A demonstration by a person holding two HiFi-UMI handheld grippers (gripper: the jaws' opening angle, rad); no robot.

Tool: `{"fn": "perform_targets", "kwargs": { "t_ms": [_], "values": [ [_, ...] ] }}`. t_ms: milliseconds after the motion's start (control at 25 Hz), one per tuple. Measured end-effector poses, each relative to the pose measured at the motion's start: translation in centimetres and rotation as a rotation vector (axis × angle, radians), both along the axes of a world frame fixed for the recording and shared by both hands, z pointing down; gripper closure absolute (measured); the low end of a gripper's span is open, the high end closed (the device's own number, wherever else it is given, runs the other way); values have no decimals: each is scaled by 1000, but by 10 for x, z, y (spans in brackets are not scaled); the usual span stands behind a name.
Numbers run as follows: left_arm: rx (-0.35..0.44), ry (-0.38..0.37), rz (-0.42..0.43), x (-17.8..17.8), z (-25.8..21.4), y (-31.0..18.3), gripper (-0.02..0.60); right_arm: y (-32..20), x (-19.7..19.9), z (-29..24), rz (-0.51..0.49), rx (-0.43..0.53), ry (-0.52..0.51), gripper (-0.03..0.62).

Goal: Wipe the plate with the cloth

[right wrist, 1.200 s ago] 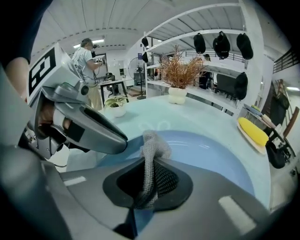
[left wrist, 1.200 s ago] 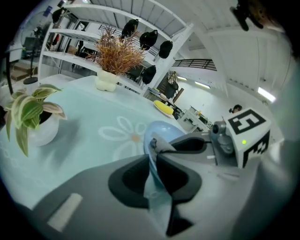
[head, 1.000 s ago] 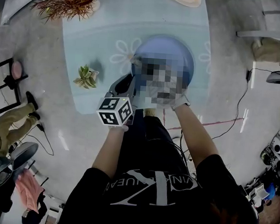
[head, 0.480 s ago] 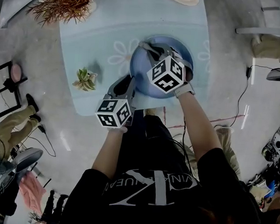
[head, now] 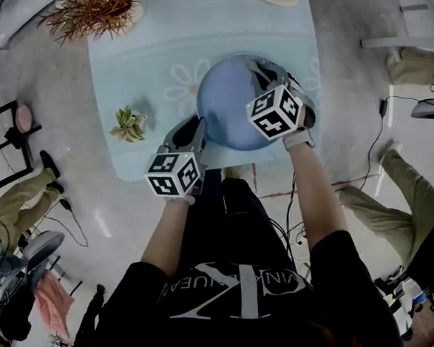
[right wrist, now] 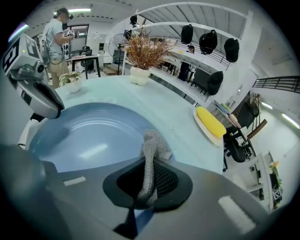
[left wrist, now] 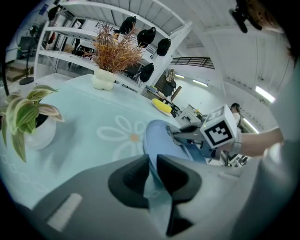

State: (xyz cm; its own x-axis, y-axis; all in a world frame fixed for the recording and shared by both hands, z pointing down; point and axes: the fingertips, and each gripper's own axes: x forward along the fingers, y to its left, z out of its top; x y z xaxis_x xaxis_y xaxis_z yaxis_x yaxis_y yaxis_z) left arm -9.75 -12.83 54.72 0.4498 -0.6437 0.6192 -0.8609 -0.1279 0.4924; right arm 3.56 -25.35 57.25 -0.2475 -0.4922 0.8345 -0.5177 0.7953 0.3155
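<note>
A round blue plate (head: 229, 103) lies on the pale blue table near its front edge. My left gripper (head: 196, 127) is shut on the plate's near-left rim; in the left gripper view the plate (left wrist: 161, 138) edge runs between the jaws of the left gripper (left wrist: 152, 176). My right gripper (head: 265, 72) is over the plate's far-right part, shut on a grey mesh cloth (right wrist: 151, 152). In the right gripper view the cloth hangs from the right gripper (right wrist: 147, 180) onto the plate (right wrist: 89, 136) near its rim.
A small potted plant (head: 130, 122) stands left of the plate, and a vase of dried stems (head: 99, 1) at the table's far left. A dish with a yellow thing (right wrist: 211, 123) sits at the far edge. People stand on the floor around the table.
My right gripper has slid with the cloth from the plate's middle toward its far-right rim. The left gripper has kept its hold on the near rim.
</note>
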Motion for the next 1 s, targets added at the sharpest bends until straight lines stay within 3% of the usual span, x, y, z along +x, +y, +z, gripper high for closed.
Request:
{"fn": "perform_targets", "kwargs": {
  "t_ms": [560, 1000],
  "values": [
    [13, 5, -15, 0, -1, 1, 581, 49, 55, 3, 47, -42, 86, 563],
    [13, 27, -64, 1, -4, 6, 581, 95, 58, 2, 23, -137, 70, 563]
  ]
}}
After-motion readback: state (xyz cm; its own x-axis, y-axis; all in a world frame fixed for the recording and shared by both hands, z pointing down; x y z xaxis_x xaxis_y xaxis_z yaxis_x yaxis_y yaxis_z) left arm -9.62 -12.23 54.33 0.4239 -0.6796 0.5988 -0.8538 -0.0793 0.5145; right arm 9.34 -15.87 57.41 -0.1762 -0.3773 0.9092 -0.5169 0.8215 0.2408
